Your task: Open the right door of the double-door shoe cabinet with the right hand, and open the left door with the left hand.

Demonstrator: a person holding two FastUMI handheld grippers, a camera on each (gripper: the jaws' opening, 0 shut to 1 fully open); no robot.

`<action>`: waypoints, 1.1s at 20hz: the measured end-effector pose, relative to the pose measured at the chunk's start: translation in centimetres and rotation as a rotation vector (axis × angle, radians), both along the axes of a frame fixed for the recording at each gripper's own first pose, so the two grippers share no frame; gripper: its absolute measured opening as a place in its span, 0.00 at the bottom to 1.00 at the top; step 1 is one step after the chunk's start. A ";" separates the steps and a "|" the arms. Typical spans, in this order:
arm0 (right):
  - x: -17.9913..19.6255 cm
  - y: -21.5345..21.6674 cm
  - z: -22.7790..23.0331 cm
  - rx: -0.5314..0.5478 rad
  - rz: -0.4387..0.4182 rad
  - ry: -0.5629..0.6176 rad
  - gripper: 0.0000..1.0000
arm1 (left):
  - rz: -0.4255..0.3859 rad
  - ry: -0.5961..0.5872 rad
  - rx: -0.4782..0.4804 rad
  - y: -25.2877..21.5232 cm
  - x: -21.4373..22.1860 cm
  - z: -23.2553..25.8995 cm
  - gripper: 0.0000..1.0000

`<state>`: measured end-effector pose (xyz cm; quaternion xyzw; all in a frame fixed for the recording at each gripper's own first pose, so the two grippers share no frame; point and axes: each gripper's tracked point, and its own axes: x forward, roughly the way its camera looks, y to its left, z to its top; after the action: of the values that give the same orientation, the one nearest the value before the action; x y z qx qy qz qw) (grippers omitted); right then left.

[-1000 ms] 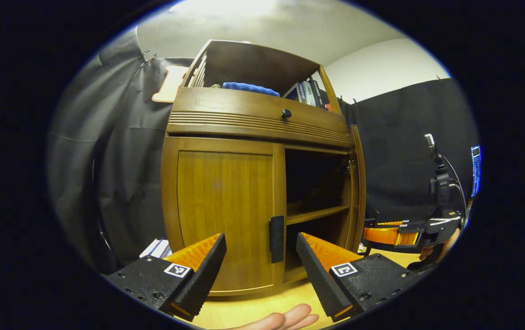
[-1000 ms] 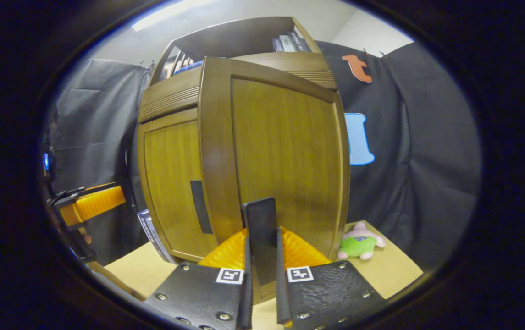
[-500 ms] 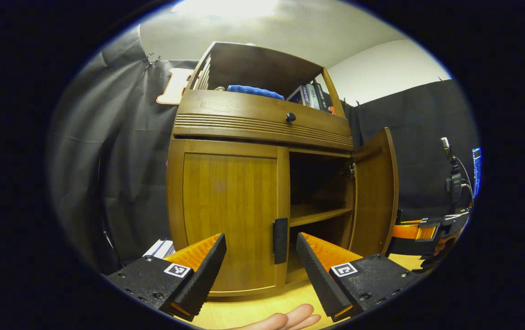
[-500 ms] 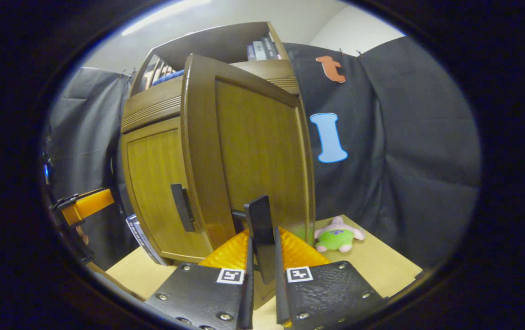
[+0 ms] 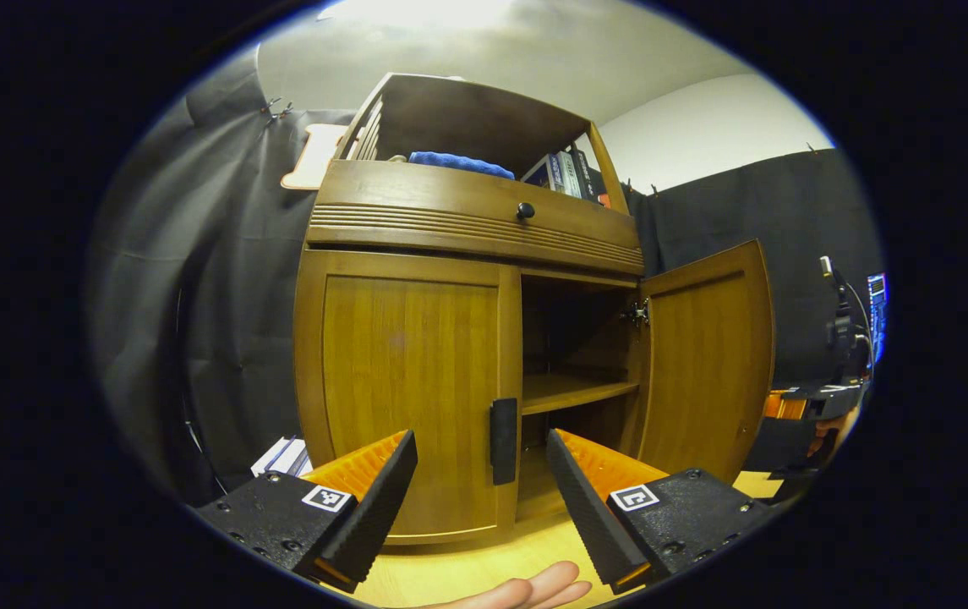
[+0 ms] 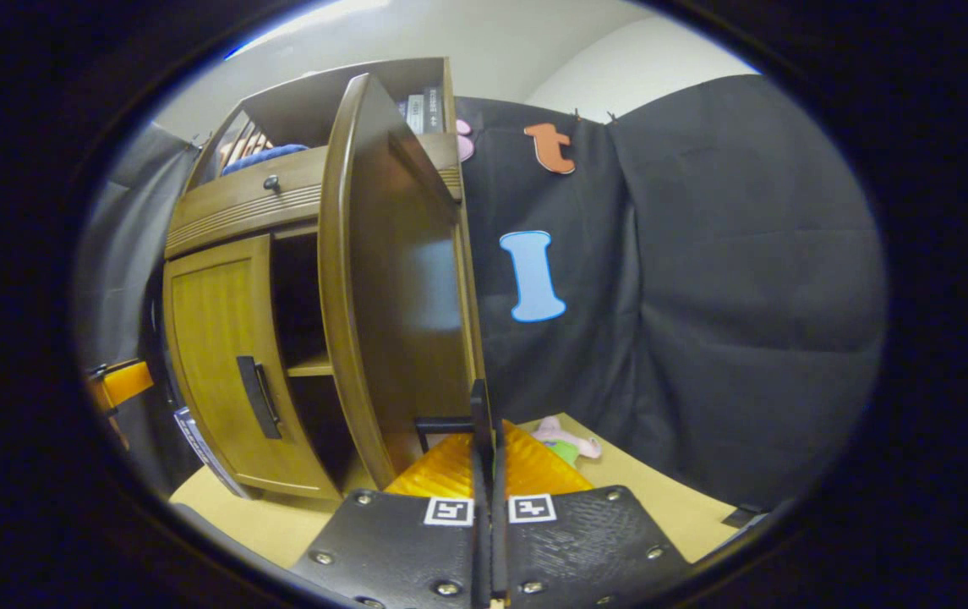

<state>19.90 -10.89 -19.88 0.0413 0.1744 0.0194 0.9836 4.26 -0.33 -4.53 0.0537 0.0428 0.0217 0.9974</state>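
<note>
- While the right gripper [image 6: 488,474] jaws clamp the right door [image 5: 708,355] handle [image 6: 477,423], that door stands wide open at 3 o'clock.
- Left gripper [image 5: 482,482] jaws spread, short of the closed left door [image 5: 407,389]; judged half done.

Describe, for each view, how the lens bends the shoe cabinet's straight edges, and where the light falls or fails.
Left gripper view: the cabinet bulges barrel-like, its sides bowed outward; a bright patch glares overhead, while the interior behind the open right door lies in shadow. Right gripper view: that door's edge curves like a bow and its face carries a soft sheen.
</note>
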 end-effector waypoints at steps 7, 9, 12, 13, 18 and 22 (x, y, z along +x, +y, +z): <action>1.4 -4.2 -0.2 -0.004 0.113 0.010 0.06 | 0.014 0.008 0.015 -0.2 0.5 -0.7 0.93; 1.8 -5.0 -0.1 0.005 0.140 0.008 0.01 | 0.019 0.014 0.018 -0.3 0.8 -1.1 0.93; 2.3 -5.9 -0.2 0.003 0.175 0.007 0.01 | 0.027 0.026 0.029 -0.3 1.3 -1.5 0.92; 2.4 -6.1 -0.3 0.004 0.185 0.007 0.01 | 0.034 0.029 0.033 -0.3 1.4 -1.7 0.92; 3.4 -7.7 -0.5 0.055 0.251 0.010 0.01 | 0.060 0.044 0.027 0.2 2.2 -2.2 0.92; 4.3 -8.5 -1.0 0.099 0.330 0.002 0.01 | 0.069 0.040 0.027 0.6 2.6 -2.2 0.92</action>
<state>24.21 -19.34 -20.90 0.0606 0.1786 0.1891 0.9637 6.91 0.23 -6.75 0.0661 0.0640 0.0557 0.9942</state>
